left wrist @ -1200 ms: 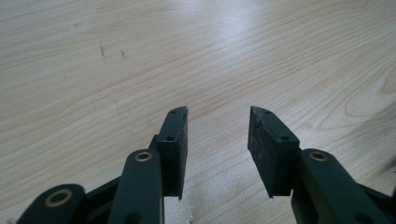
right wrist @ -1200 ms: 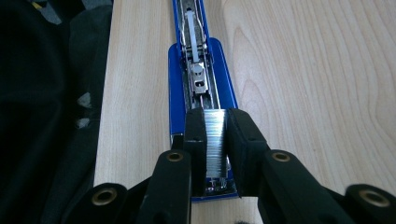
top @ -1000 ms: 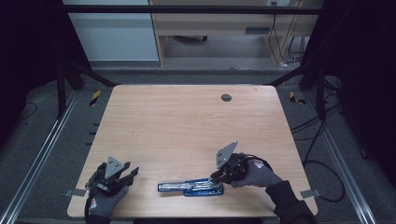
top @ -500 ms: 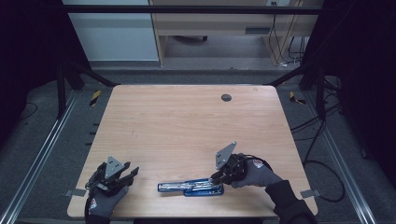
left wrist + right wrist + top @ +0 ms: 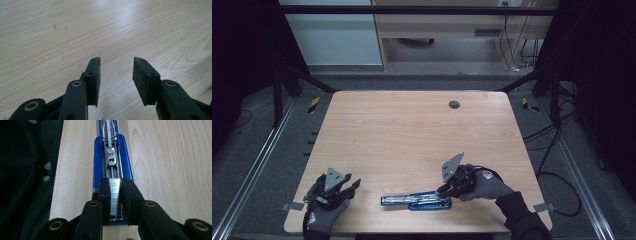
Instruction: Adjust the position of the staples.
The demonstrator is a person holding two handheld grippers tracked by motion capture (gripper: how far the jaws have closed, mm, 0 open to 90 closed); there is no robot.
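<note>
Holding a strip of staples [image 5: 115, 195] clamped in its jaws, the right gripper [image 5: 447, 189] sits right over the opened blue stapler [image 5: 417, 201] at the table's [image 5: 412, 130] near edge. Stapler's long axis runs left-right, tray straight ahead of the jaws. Left gripper [image 5: 116, 75] waits near left, jaws apart, nothing in them. Tray's near end is hidden behind the strip.

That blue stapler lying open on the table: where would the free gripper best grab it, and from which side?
Probably at the blue base's long sides near its middle, coming straight down from above. The stapler lies flat and opened out, long and narrow, so its parallel edges would suit two jaws. The right gripper already pinches a strip of staples over one end; the left gripper is open over bare table.
</note>
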